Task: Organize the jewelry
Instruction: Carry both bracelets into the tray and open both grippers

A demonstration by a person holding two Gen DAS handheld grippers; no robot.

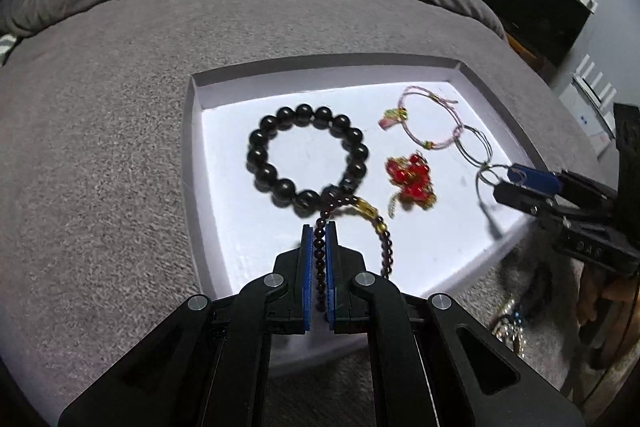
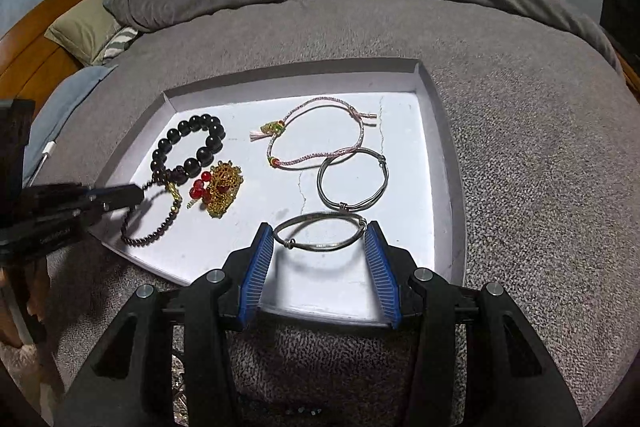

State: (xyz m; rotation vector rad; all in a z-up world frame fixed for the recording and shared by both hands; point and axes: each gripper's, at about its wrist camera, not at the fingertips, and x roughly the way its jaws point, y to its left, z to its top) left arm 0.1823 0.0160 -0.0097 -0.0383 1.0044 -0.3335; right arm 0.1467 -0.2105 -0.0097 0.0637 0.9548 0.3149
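Left wrist view shows a white tray (image 1: pixel 192 147) lying on a grey blanket (image 1: pixel 100 147). At its left a bracelet of big black beads (image 1: pixel 276 129) lies flat. Just nearer the camera, the left gripper (image 1: pixel 319 235) is clenched on a strand of small dark red beads (image 1: pixel 320 255), which runs up between the blue pads and loops to the right past a gold charm (image 1: pixel 368 209). Further right lies a red and gold ornament (image 1: pixel 412 179), then a pink cord bracelet (image 1: pixel 432 123) near the far wall.

Right wrist view shows the same tray (image 2: pixel 448 167); at its left edge the left gripper (image 2: pixel 138 195) reaches in, with the dark strand (image 2: pixel 152 231) hanging from it onto the tray floor. In the middle lie the ornament (image 2: pixel 224 187) and the cord bracelet (image 2: pixel 320 131), whose loop touches a wire bangle (image 2: pixel 352 179). A second wire bangle (image 2: pixel 320 237) sits between the fingers of the right gripper (image 2: pixel 320 239), whose pads press its two ends.
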